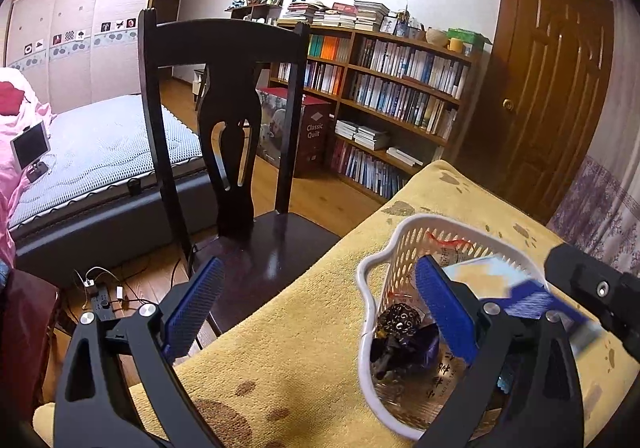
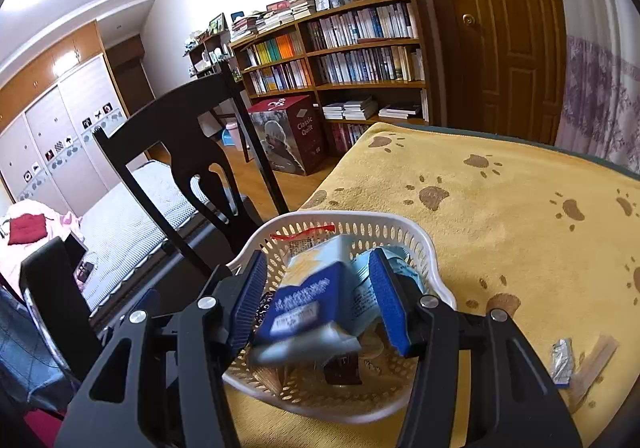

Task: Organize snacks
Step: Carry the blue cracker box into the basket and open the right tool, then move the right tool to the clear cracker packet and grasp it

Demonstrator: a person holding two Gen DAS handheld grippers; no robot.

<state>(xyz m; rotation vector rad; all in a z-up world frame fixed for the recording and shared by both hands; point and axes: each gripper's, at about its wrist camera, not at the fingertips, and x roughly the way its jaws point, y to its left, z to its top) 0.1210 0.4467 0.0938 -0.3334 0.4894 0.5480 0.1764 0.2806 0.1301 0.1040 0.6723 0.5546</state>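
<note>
Snack packet (image 2: 308, 300), blue and white, blurred, sits between the right gripper (image 2: 320, 296) pads over the white plastic basket (image 2: 424, 244) on the paw-print cloth (image 2: 520, 232); jaws spread, contact unclear. Left gripper (image 1: 320, 312) points forward, jaws wide apart, one pad inside the basket, empty.

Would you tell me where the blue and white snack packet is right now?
In the right wrist view the blue and white snack packet sits between the right gripper's open fingers, over the white basket.
</note>
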